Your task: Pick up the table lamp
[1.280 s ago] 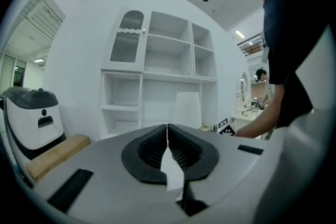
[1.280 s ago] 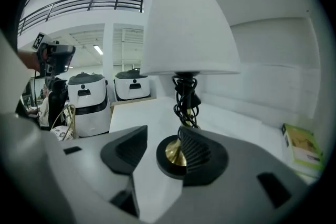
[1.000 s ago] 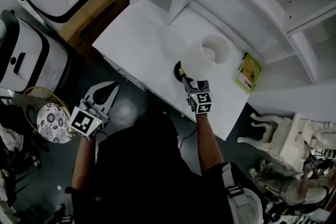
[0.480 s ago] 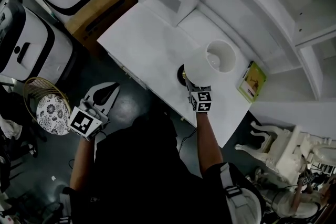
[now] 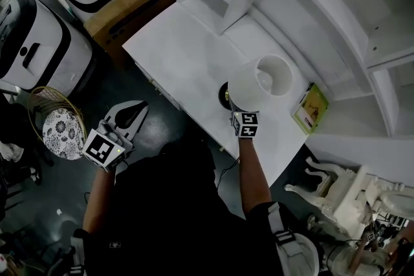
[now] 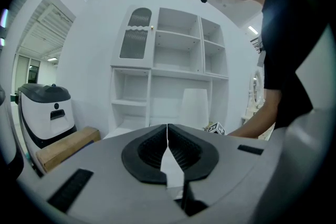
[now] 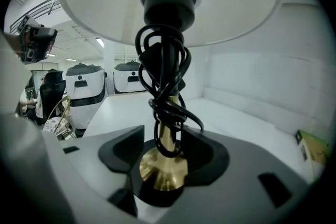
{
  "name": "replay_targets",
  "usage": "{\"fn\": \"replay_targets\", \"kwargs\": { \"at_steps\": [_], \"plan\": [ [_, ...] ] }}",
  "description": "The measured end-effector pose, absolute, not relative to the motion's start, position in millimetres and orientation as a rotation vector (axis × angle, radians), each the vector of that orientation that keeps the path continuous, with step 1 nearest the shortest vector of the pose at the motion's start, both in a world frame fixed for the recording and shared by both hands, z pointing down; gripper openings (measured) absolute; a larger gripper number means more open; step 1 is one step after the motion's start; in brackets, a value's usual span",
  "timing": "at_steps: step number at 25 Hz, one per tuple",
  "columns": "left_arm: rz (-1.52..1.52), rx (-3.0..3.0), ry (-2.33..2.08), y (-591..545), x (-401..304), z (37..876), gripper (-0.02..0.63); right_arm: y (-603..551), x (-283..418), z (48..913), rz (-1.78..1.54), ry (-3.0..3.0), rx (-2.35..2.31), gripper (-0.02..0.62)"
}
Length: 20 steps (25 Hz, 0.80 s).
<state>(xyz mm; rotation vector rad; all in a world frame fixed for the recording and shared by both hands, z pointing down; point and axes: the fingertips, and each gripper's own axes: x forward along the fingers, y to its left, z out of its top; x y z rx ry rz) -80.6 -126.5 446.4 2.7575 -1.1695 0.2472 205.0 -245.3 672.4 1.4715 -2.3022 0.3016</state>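
The table lamp (image 5: 259, 82) has a white shade, a brass stem and a dark round base, and it stands near the front edge of the white desk (image 5: 181, 55). A black cord is wound around its stem (image 7: 167, 136). My right gripper (image 5: 231, 104) reaches in under the shade. Its jaws stand on either side of the stem just above the base (image 7: 164, 168); the right jaw sits against the cord and a small gap shows at the left jaw. My left gripper (image 5: 137, 108) hangs off the desk's front, shut and empty, and the lamp (image 6: 194, 107) shows far off in its view.
A green book (image 5: 309, 105) lies on the desk right of the lamp. A white shelf unit (image 5: 310, 3) rises behind the desk. Two white bins (image 5: 32, 55), a cardboard box (image 5: 129, 6) and a wicker basket (image 5: 55, 129) stand to the left, and an ornate white chair (image 5: 343, 194) to the right.
The head view has shifted a little. My right gripper stays at the lamp's stem and the left gripper holds its place.
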Motion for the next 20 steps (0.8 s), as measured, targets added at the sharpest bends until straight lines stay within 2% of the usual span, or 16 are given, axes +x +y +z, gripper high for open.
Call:
{"fn": "replay_targets", "kwargs": {
  "at_steps": [4,11,20],
  "plan": [
    [0.253,2.746,-1.175,-128,-77,448,0.014,-251,210,676,0.288,-2.282,1.498,0.181],
    [0.257,2.732,-1.190,-134,-77,450,0.014,-255,208,678,0.221,-2.190,1.594,0.141],
    [0.275,2.731,-1.160,-137,-73,454,0.014,-268,210,679,0.272,-2.074,1.848,0.147]
  ]
}}
